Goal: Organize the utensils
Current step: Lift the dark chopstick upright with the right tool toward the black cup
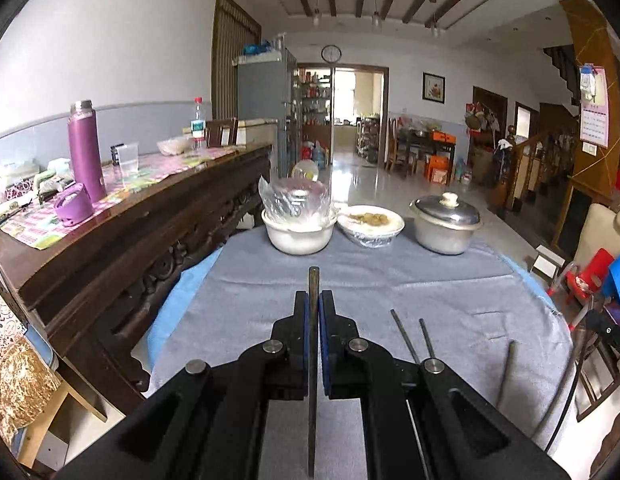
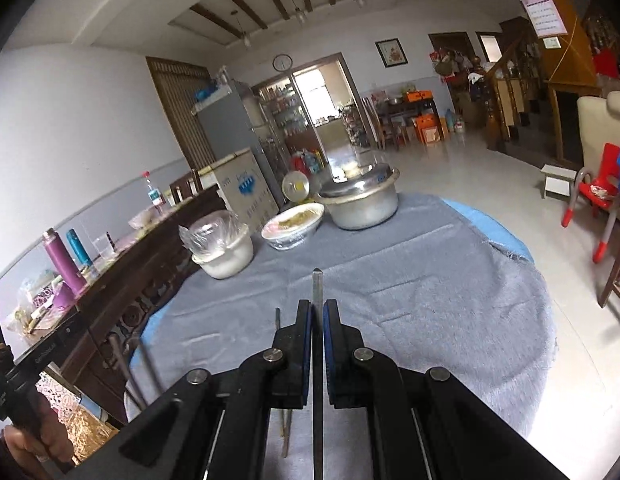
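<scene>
My left gripper (image 1: 314, 300) is shut on a dark chopstick (image 1: 313, 280) that sticks out past the fingertips, above the grey cloth (image 1: 450, 300). Two thin chopsticks (image 1: 406, 332) lie on the cloth to its right, and another stick (image 1: 508, 368) lies further right. My right gripper (image 2: 318, 308) is shut on a pale chopstick (image 2: 317, 284), held above the same cloth (image 2: 430, 300). More chopsticks (image 2: 277, 320) lie on the cloth to its left, partly hidden by the gripper body.
At the table's far edge stand a white bowl with a plastic bag (image 1: 299, 228), a wrapped dish of food (image 1: 370, 222) and a lidded metal pot (image 1: 446, 224). A dark wooden sideboard (image 1: 149, 216) with a purple flask (image 1: 85, 148) runs along the left. A red chair (image 2: 594, 196) stands on the right.
</scene>
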Tool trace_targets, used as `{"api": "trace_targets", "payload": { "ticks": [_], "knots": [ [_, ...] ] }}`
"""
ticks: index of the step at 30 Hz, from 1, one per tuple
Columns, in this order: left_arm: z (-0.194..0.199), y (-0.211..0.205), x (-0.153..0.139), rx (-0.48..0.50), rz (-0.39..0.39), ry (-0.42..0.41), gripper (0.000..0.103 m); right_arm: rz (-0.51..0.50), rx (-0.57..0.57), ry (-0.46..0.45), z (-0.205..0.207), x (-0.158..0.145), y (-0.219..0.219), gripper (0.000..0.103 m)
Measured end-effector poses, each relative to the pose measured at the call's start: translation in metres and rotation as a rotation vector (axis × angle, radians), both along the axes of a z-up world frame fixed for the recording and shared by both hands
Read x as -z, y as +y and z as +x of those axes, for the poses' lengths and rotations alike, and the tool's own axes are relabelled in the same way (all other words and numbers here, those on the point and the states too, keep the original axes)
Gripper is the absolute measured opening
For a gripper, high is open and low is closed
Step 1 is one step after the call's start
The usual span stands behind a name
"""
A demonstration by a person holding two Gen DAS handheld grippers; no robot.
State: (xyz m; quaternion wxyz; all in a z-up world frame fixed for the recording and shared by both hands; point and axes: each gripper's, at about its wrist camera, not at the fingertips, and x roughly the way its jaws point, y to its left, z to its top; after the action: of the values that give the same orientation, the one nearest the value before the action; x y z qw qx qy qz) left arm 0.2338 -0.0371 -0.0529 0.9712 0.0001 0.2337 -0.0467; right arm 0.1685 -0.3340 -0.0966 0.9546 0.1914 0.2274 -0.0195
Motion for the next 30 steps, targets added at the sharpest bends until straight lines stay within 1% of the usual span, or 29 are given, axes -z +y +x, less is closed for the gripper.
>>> {"api": "trace_targets", "payload": {
  "ticks": [4, 11, 13, 17, 20, 25, 30],
  "knots": [
    [-0.012, -0.001, -0.007, 0.000, -0.004, -0.016, 0.005, 0.008, -0.002, -0.047, -0.013, -0.011, 0.007, 0.006],
    [-0.025, -0.006, -0.011, -0.026, 0.041, -0.018, 0.005, -0.007, -0.008, -0.111, -0.029, -0.028, 0.019, 0.007],
    [-0.028, -0.004, -0.012, -0.025, 0.030, -0.019, 0.005, -0.004, -0.013, -0.127, -0.033, -0.033, 0.020, 0.006],
    [-0.034, 0.005, -0.018, -0.004, -0.034, -0.014, 0.005, -0.007, -0.024, -0.164, -0.042, -0.045, 0.026, 0.006],
    [-0.042, 0.011, -0.027, 0.015, -0.084, -0.031, 0.005, -0.001, -0.033, -0.195, -0.049, -0.052, 0.031, 0.006],
    [-0.063, 0.018, -0.050, 0.047, -0.164, -0.101, 0.005, 0.012, -0.038, -0.279, -0.068, -0.068, 0.036, 0.007],
    [-0.079, 0.018, -0.062, 0.094, -0.256, -0.149, 0.005, 0.043, -0.034, -0.358, -0.080, -0.077, 0.040, 0.007]
  ]
}}
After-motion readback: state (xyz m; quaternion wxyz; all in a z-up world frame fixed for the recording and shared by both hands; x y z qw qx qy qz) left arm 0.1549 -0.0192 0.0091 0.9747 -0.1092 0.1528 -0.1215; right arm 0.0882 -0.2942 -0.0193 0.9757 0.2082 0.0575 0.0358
